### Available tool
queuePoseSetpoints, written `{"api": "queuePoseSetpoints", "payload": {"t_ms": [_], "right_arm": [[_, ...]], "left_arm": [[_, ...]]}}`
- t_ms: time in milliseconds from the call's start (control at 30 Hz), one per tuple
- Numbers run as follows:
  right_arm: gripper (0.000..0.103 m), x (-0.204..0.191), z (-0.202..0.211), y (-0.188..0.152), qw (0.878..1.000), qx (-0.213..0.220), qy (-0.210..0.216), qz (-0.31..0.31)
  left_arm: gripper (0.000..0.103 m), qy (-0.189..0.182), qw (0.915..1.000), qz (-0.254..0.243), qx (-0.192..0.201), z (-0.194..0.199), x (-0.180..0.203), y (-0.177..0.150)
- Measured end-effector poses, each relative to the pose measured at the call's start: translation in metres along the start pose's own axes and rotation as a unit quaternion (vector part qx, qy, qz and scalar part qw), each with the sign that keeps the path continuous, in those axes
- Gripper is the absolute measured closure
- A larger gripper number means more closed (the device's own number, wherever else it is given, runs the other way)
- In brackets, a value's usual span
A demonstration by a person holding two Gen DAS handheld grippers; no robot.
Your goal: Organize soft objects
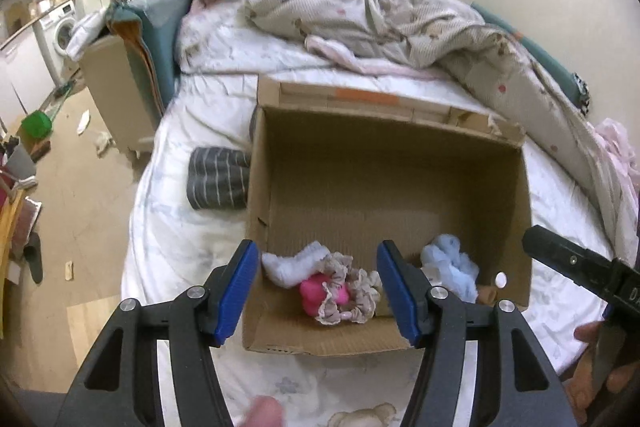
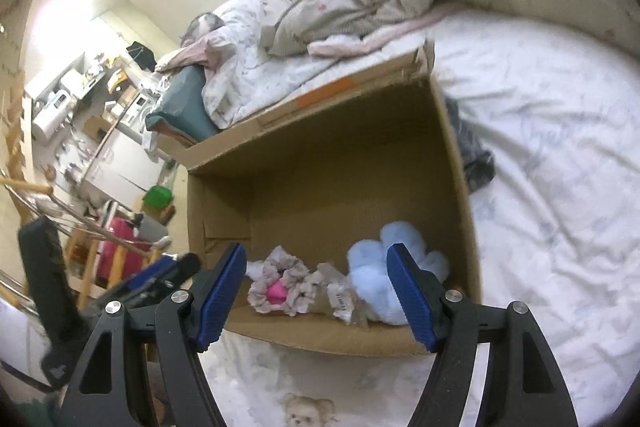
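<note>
Left wrist view: left gripper (image 1: 318, 293) at 6 o'clock, jaws spread wide, nothing between the blue pads (image 1: 236, 293). Just beyond, an open cardboard box (image 1: 384, 183) on the white bedsheet (image 1: 192, 251). Inside along the near wall — a white sock (image 1: 290, 265), a frilly scrunchie (image 1: 352, 293) around a pink toy (image 1: 316, 293), a pale blue plush (image 1: 452, 267) toward 4 o'clock. Striped grey cloth (image 1: 218, 181) touching the box's outer wall at 9 o'clock. Rumpled quilt (image 1: 400, 23) at 12 o'clock.

Right wrist view: right gripper (image 2: 316, 297) at 6 o'clock, jaws likewise spread, gripping nothing. Same box (image 2: 328, 163) ahead — blue plush (image 2: 394, 281) at 5 o'clock inside, scrunchie (image 2: 280, 287) and pink toy (image 2: 277, 291) left of it. Dark cloth (image 2: 472, 147) beside the box at 3 o'clock.
</note>
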State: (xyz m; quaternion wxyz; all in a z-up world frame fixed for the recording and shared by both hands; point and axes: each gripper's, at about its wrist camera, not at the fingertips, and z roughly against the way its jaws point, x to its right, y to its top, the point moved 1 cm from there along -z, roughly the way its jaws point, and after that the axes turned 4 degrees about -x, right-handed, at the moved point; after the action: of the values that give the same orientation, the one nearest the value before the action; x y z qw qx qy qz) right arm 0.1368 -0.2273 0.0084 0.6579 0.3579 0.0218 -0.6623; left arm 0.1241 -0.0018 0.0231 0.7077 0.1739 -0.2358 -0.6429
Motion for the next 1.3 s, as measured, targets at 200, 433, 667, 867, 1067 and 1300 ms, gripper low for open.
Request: {"api": "queuePoseSetpoints", "payload": {"t_ms": [200, 433, 667, 867, 1067, 1300], "right_arm": [[0.000, -0.012, 0.024, -0.007, 0.999, 0.024, -0.021, 0.026], [0.000, -0.010, 0.047, -0.022, 0.998, 0.058, -0.022, 0.017], [0.000, -0.025, 0.063, -0.043, 0.990, 0.100, -0.078, 0.058], [0.000, -0.038, 0.059, -0.062, 0.987, 0.085, -0.103, 0.090], [0.000, -0.034, 0.053, -0.074, 0.984, 0.072, -0.128, 0.098], [0.000, -0.025, 0.046, -0.072, 0.983, 0.065, -0.145, 0.089]], "left_arm": [[0.029, 0.018, 0.9990, -0.014, 0.037, 0.032, -0.002, -0.005], [0.007, -0.021, 0.9987, 0.000, 0.047, 0.055, -0.010, -0.021], [0.001, -0.001, 0.9982, -0.009, 0.059, 0.071, -0.012, -0.041], [0.001, 0.010, 0.9981, -0.002, 0.061, 0.077, -0.013, -0.058], [0.001, 0.015, 0.9984, -0.020, 0.050, 0.075, -0.001, -0.073], [0.001, 0.020, 0.9985, -0.016, 0.048, 0.070, 0.002, -0.077]]}}
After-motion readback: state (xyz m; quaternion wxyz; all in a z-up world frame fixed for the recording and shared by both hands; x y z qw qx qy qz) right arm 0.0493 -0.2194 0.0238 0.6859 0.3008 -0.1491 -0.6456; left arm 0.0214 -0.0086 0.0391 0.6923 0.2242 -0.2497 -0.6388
